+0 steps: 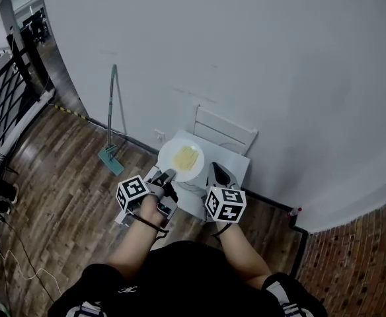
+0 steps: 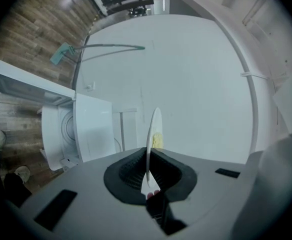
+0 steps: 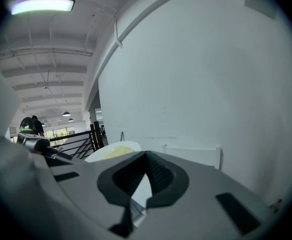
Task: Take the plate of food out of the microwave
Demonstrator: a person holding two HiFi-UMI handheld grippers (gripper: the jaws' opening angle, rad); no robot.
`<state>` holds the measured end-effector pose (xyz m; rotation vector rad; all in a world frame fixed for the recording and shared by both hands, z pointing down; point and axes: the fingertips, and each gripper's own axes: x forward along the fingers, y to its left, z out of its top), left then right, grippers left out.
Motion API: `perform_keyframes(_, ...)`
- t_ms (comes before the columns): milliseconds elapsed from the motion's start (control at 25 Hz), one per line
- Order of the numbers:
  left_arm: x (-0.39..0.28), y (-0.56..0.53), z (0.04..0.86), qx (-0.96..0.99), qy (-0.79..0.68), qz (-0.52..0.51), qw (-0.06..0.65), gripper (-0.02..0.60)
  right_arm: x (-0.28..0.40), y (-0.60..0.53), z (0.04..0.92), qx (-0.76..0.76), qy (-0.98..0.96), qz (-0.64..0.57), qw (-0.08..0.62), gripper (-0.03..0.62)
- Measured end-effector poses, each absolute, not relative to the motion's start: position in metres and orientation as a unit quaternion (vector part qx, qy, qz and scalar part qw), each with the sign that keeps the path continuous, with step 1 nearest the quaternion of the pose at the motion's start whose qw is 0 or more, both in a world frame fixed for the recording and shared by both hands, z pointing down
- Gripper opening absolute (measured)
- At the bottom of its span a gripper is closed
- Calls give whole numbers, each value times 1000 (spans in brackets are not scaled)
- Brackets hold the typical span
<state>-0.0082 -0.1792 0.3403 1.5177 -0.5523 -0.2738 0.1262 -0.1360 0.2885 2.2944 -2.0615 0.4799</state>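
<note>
Jaws of the left gripper (image 2: pixel 148 155) pinch the plate (image 1: pixel 168 152) of food by its rim; right gripper (image 3: pixel 145 157) jaws meet, empty, beside it.

Wood-plank floor (image 1: pixel 67 197), dark boards, running up to a white wall (image 1: pixel 246 58). On it: a mop (image 1: pixel 110 157), head down on the boards, handle leaning against the wall. A white microwave (image 1: pixel 236 164) close by the wall, door open.
</note>
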Motion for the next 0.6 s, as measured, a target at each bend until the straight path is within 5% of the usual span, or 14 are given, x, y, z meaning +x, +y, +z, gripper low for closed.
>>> perform_keyframes(600, -5, -188, 361, 665, -246, -96, 698, 12, 127, -148, 302, 743, -652, 148, 32, 12)
